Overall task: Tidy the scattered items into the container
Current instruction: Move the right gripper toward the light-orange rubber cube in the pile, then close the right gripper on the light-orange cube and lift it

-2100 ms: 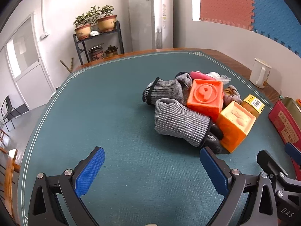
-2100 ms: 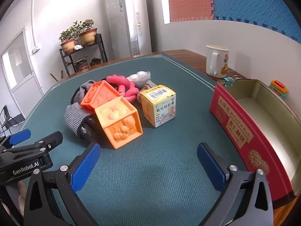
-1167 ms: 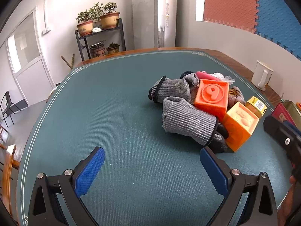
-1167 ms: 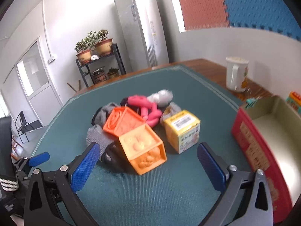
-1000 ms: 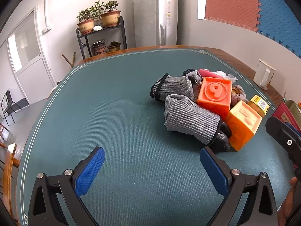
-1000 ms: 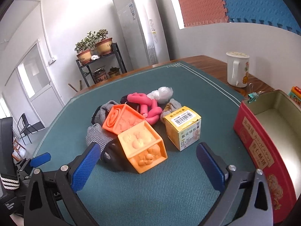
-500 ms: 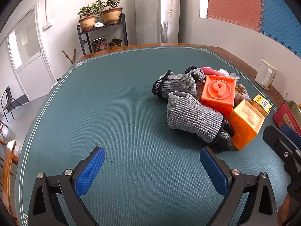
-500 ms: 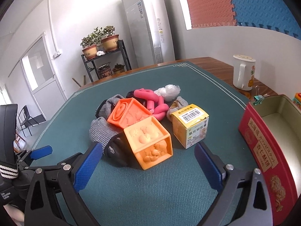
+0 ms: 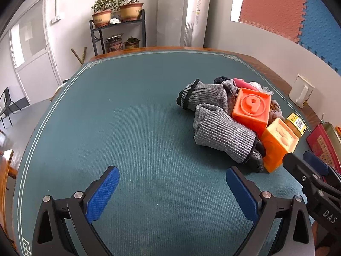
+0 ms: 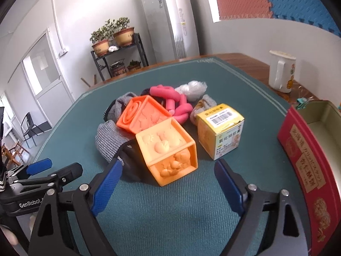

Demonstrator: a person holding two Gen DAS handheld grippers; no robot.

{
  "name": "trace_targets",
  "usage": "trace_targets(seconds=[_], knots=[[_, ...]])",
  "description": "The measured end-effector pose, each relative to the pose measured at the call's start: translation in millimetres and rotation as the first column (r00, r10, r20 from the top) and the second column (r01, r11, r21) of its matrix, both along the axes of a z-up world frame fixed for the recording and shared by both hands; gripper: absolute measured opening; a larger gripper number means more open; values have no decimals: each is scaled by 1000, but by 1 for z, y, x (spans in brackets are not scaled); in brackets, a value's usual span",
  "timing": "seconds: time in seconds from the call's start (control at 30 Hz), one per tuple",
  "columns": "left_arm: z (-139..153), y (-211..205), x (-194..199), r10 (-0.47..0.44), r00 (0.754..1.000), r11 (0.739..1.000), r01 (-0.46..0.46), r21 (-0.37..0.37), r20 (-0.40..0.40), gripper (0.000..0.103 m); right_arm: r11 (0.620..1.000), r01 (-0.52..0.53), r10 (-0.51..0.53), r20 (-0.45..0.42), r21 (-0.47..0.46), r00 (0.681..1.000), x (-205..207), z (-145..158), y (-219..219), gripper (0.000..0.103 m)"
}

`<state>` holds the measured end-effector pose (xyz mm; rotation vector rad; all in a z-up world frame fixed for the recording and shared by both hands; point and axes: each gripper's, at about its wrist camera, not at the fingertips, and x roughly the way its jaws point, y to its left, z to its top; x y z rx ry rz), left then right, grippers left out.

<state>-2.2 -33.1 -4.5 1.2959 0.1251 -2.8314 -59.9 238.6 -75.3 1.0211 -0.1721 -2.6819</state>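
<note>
Right wrist view: right gripper (image 10: 168,173) closing in around the near end of the light orange embossed block (image 10: 168,149), pads either side of it but not pressing yet, nothing gripped. Looks like a soft, hollow rubbery cube (probably squishy, light, a bit grippy), so best squeezed across two flat opposite faces near the middle, not on a corner. Leaning against a darker orange block (image 10: 145,115), which is perched partly on the grey knit socks (image 10: 108,138), so could tip once its neighbour goes.

Rest of the pile, mid-table on the green mat (image 10: 170,213): floppy socks (pinch a bunched fold), pink rubbery loop toy (image 10: 172,100), crinkly clear plastic bag (image 10: 192,89), and a yellow cardboard box (image 10: 221,130) towards the right edge. Probably light and crushable, so go easy on the sides.

Red tin (image 10: 307,170) sitting at the right edge of the table, lid off, pale inside looks empty as far as visible. White mug (image 10: 281,72) behind it on the bare wood, not part of the job by the look of it.

Left wrist view: left gripper (image 9: 172,192) spread wide over bare mat, holding nothing, well short of the pile.
</note>
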Motion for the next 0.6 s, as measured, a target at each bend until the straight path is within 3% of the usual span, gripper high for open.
trace_targets(seconds=[0.23,0.43,0.6], knots=[[1,-4,0,13,1000,1000,-13,19,-1,102,998,-34,33,32,47,999,-22,-3,-3,90],[2,-2,1,2,1000,1000,-2,13,-7,102,999,-30,27,91,22,996,-38,-16,0,82],[2,0,0,-3,1000,1000,3,7,-7,102,1000,-25,23,95,17,995,-41,-19,-1,82]])
